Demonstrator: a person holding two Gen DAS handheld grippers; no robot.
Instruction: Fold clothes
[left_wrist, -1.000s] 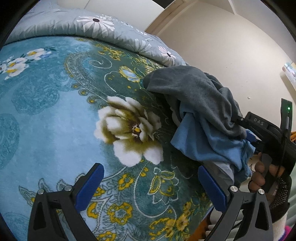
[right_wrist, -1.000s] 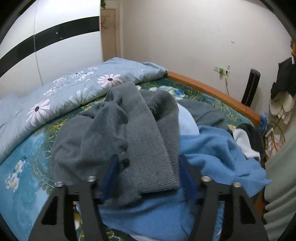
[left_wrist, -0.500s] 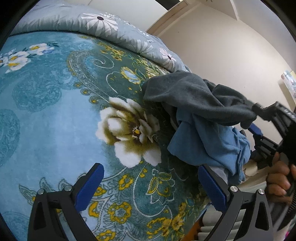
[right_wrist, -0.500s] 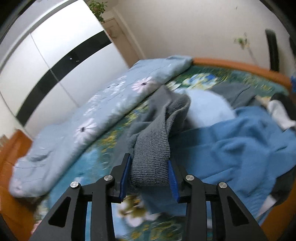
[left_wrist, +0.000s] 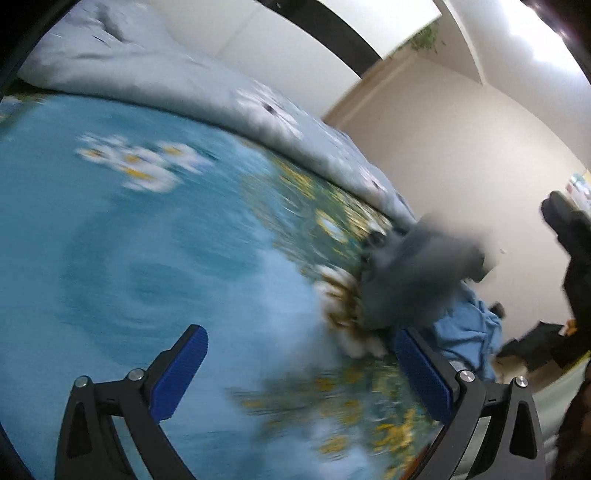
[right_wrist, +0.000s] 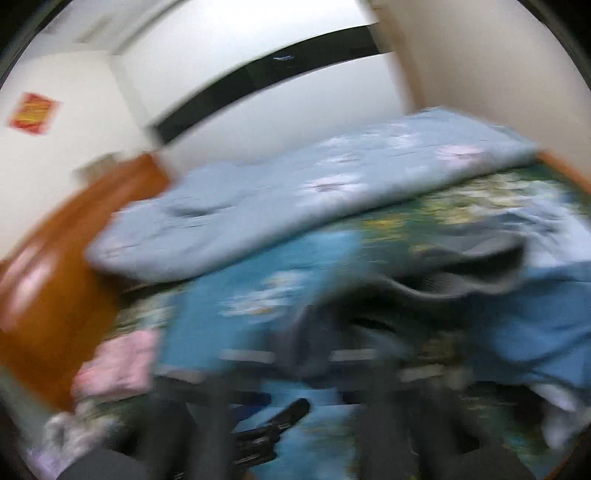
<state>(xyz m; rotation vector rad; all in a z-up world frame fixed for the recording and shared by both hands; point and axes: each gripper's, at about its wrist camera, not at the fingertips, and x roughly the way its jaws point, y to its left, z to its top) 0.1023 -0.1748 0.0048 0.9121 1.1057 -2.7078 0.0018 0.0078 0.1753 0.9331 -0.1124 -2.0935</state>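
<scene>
Your left hand-held gripper (left_wrist: 295, 373) stands wide, its blue pads (left_wrist: 424, 373) far apart with nothing between them, held low over the blue flowered bedspread (left_wrist: 147, 240). From that side the grey garment (left_wrist: 417, 273) shows as a blurred lump at the right of the bed, lifted a little off the spread, with the blue garment (left_wrist: 469, 328) bunched just below and beside it. A dark shape (left_wrist: 576, 258) at the far right edge looks like part of your other tool, but the blur makes it hard to be sure. A pale blue quilt (left_wrist: 184, 81) with daisies lies folded along the far side of the bed, against the wall. Your right hand-held gripper (right_wrist: 321, 365) is smeared by motion in its own view; its jaws are fully closed, and grey cloth (right_wrist: 424, 288) runs from right at the fingers up and away to the right, so it appears pinched there, though the blur hides the contact itself. The blue garment (right_wrist: 535, 325) lies to the right of the grey one, touching it. Pink cloth (right_wrist: 118, 362) sits at the left near the wooden bed frame (right_wrist: 48, 288), and a black object (right_wrist: 273, 428), too blurred to name, rests low on the bedspread.
</scene>
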